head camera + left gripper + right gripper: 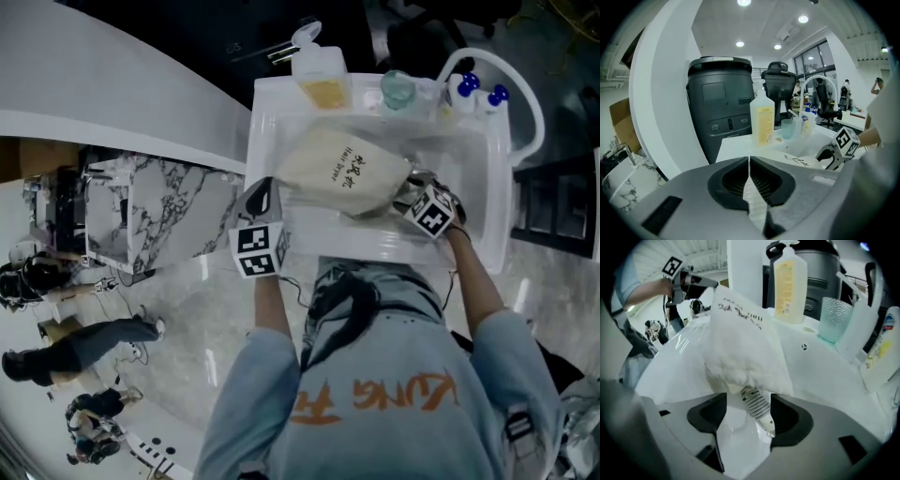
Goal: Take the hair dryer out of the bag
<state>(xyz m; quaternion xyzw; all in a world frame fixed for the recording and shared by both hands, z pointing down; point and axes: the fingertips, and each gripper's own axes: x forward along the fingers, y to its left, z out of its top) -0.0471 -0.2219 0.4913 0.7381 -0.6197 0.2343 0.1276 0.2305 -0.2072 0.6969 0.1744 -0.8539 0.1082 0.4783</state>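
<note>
Now: right gripper [749,401] jaws apart astride hair dryer's ribbed cord end [757,406]; left gripper [749,161] jaws together, empty. Best clamp ribs squarely, pin cloth bag [740,343].

Hair dryer [757,404] is pretty much all buried in the cloth bag [740,333]. Only a ribbed stub sticks out of the mouth, so no clue about its shape. From the head view the right gripper [408,194] has its tips tucked under the bag's edge. Label on the yellow bottle [762,119] is too small to read. People [75,352] at lower left are tiny and lens-warped. White bottle [881,348] gets cut off at the rim.
</note>
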